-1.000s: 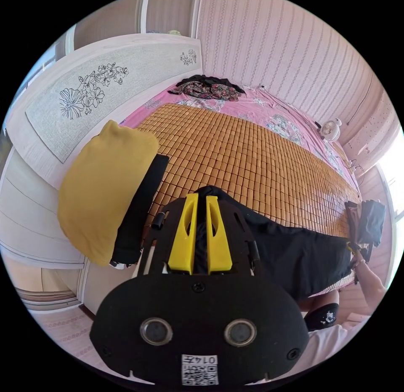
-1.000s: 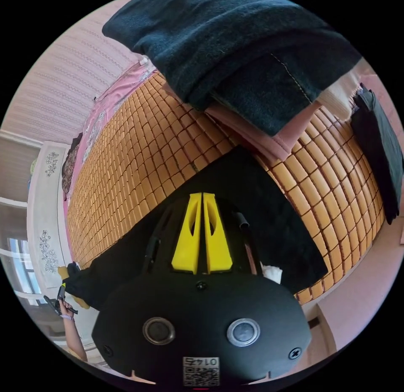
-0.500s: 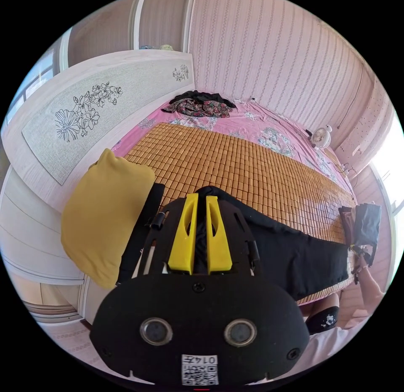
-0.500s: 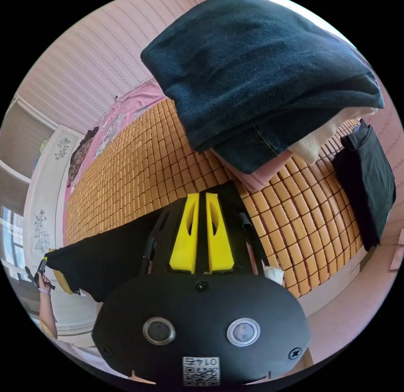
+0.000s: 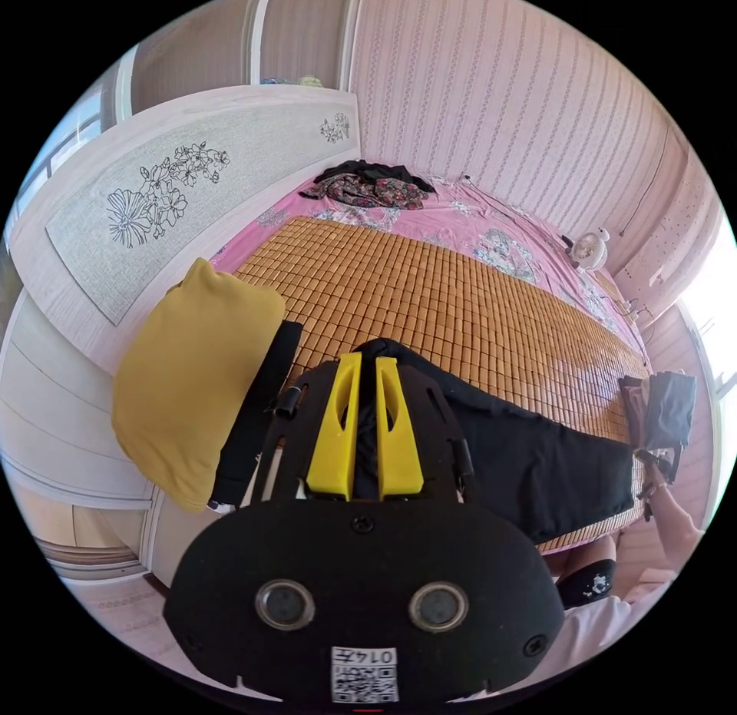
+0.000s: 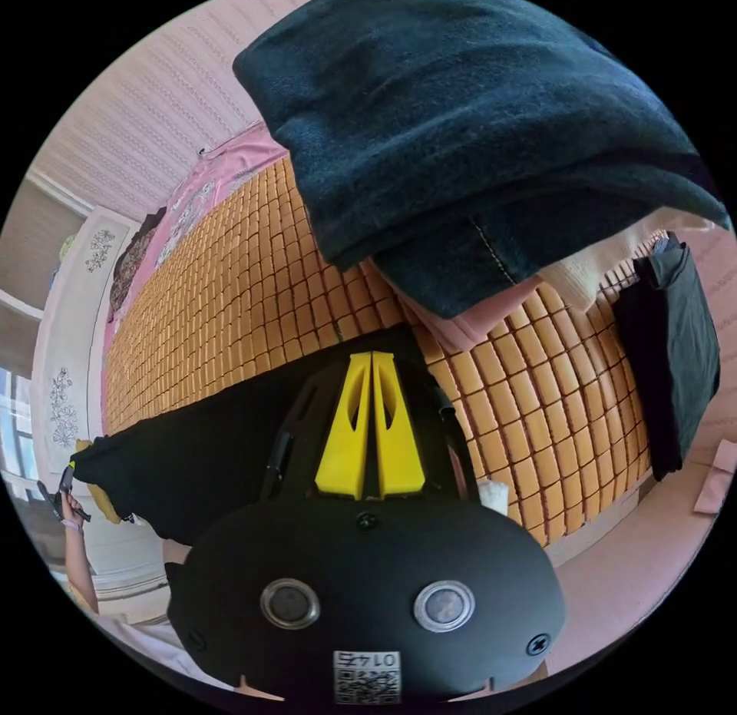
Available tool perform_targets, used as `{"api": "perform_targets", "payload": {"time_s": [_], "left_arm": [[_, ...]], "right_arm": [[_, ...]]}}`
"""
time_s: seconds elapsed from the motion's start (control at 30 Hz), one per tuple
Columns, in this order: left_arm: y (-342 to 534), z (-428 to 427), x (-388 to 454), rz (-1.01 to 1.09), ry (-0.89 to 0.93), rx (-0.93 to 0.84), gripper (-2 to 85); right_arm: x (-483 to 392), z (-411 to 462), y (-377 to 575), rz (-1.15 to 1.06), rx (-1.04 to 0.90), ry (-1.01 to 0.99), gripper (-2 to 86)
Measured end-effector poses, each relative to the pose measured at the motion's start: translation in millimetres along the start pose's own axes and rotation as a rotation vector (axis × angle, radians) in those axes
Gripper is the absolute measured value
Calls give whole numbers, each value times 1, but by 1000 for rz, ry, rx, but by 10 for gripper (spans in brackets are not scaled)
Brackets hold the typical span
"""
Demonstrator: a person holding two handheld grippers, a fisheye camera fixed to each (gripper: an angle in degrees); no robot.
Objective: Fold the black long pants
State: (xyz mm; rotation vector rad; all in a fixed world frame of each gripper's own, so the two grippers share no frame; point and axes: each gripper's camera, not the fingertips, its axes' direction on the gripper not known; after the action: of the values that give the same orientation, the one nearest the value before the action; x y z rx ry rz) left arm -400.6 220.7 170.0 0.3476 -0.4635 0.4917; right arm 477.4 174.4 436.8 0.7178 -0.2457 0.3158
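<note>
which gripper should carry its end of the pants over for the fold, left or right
Probably the left. Both grippers pinch an end of the black pants stretched along the mat. The left gripper has bare mat ahead, while the right gripper is crowded by a stack of folded clothes.

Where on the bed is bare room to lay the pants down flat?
The woven bamboo mat is bare between the black long pants and the floral clothes heap. Crowded: the yellow pillow, and the folded dark clothes stack.
</note>
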Motion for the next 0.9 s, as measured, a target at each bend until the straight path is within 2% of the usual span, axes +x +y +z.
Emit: {"api": "perform_targets", "payload": {"time_s": [0.2, 0.33, 0.4, 0.43, 0.57, 0.73, 0.9], "left_arm": [[6, -9, -6, 4, 10, 18, 32], [11, -6, -9, 0, 6, 9, 33], [13, 1, -11, -6, 0, -11, 33], [13, 3, -11, -7, 0, -15, 34], [15, 15, -13, 2, -4, -30, 35], [16, 21, -20, -25, 10, -30, 36], [18, 16, -27, -6, 16, -5, 35]], "right_arm": [[7, -25, 11, 26, 79, -6, 16], [8, 2, 7, 104, -22, -42, 85], [10, 8, 11, 137, -8, 8, 72], [15, 8, 16, 191, 2, 40, 39], [36, -1, 23, 269, 13, -48, 2], [34, -26, 33, 116, 31, -45, -1], [50, -54, 53, 129, 87, -126, -2]]}}
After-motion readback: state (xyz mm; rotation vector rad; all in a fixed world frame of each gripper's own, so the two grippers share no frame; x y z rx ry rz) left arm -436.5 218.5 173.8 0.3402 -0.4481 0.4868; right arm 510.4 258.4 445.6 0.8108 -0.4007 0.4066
